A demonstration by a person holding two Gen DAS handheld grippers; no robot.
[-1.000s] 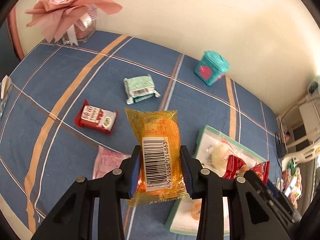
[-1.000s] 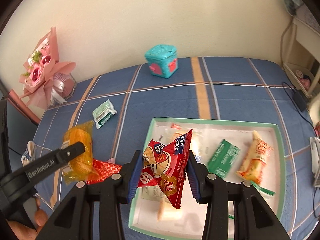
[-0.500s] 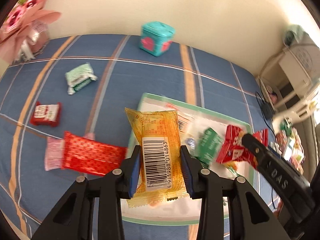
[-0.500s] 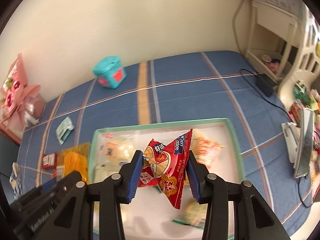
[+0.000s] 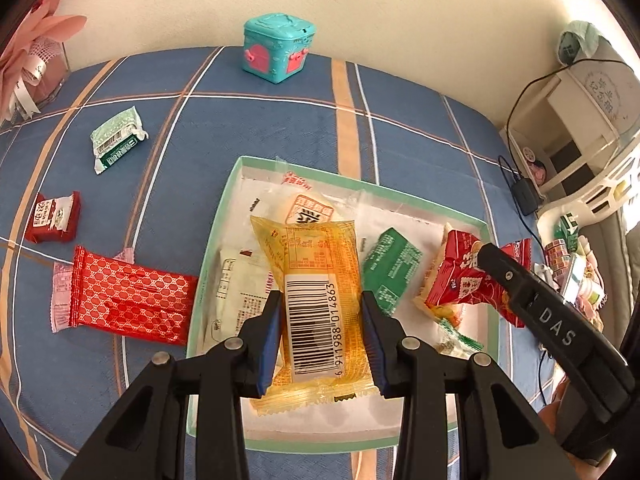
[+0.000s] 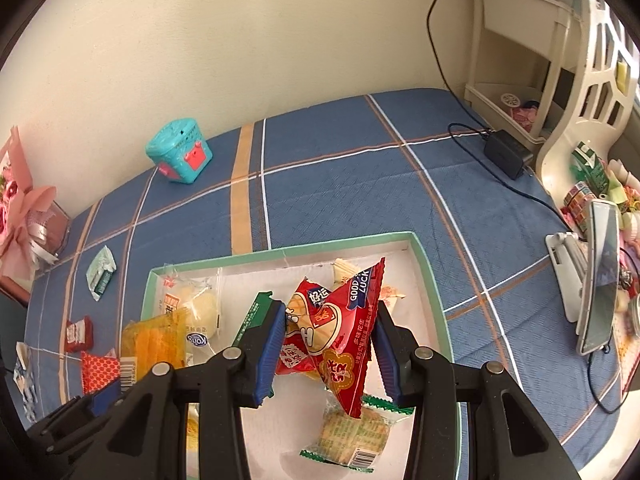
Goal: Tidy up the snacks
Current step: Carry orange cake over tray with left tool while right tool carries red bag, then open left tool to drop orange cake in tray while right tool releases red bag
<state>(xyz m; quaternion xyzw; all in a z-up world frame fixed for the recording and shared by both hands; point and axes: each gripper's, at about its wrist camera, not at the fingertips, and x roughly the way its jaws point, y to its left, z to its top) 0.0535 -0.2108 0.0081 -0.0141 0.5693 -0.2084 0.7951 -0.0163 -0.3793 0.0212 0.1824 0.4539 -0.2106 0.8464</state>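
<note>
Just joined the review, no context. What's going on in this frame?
A person is sorting snacks with two handheld grippers. The left gripper is clamped on an orange packet, the right gripper on a red peanut packet; both hang over the green-rimmed tray, which already holds several snacks. A red patterned packet, a small red packet and a pale green packet lie outside it on the blue cloth.

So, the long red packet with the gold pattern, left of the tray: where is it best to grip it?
Grip the red packet across its short width, near the middle, coming from above. It lies flat and long on the cloth, and its long sides look free.
</note>
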